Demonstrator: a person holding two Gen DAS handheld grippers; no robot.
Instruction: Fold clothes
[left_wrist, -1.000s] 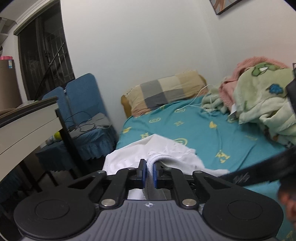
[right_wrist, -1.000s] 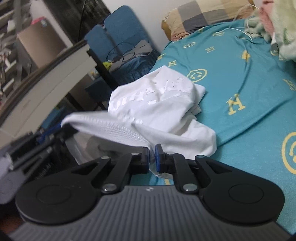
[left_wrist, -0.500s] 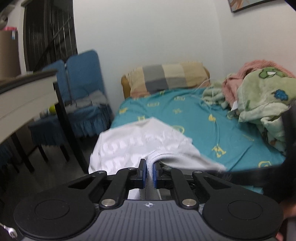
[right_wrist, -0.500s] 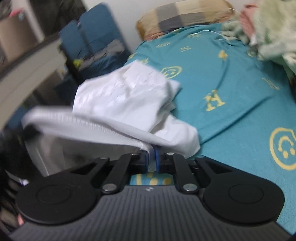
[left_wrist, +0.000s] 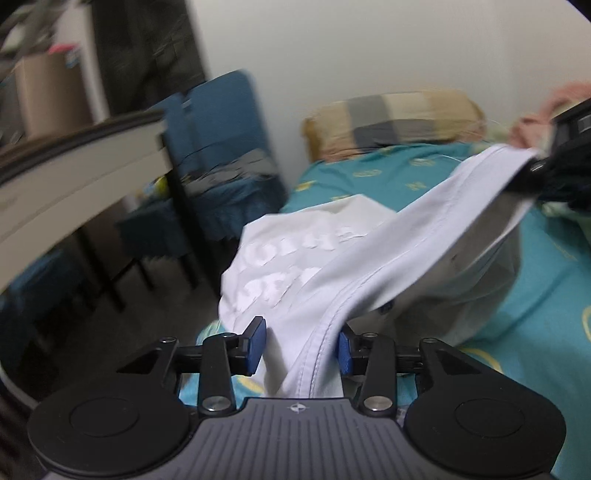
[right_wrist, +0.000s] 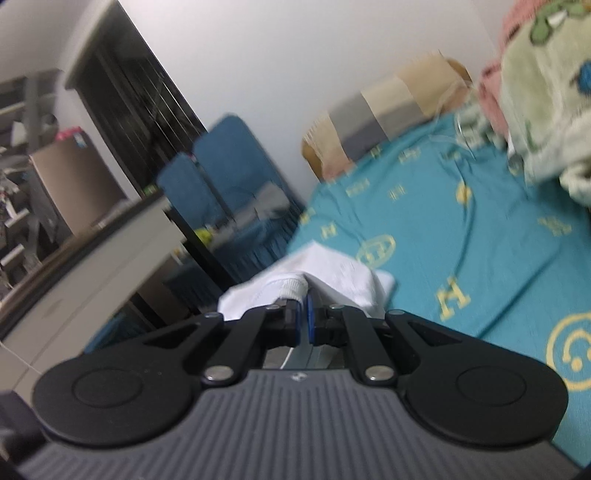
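White T-shirt (left_wrist: 295, 266) hangs over the teal bed's (left_wrist: 546, 295) near edge; right gripper (right_wrist: 302, 317) pinches its ribbed collar to keep it taut, left gripper (left_wrist: 302, 345) jaws opening, hem lying loose between, likely to regrip

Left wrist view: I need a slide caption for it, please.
Left gripper opening around a white shirt's hem above a teal bed, the shirt's far corner held by the right gripper.
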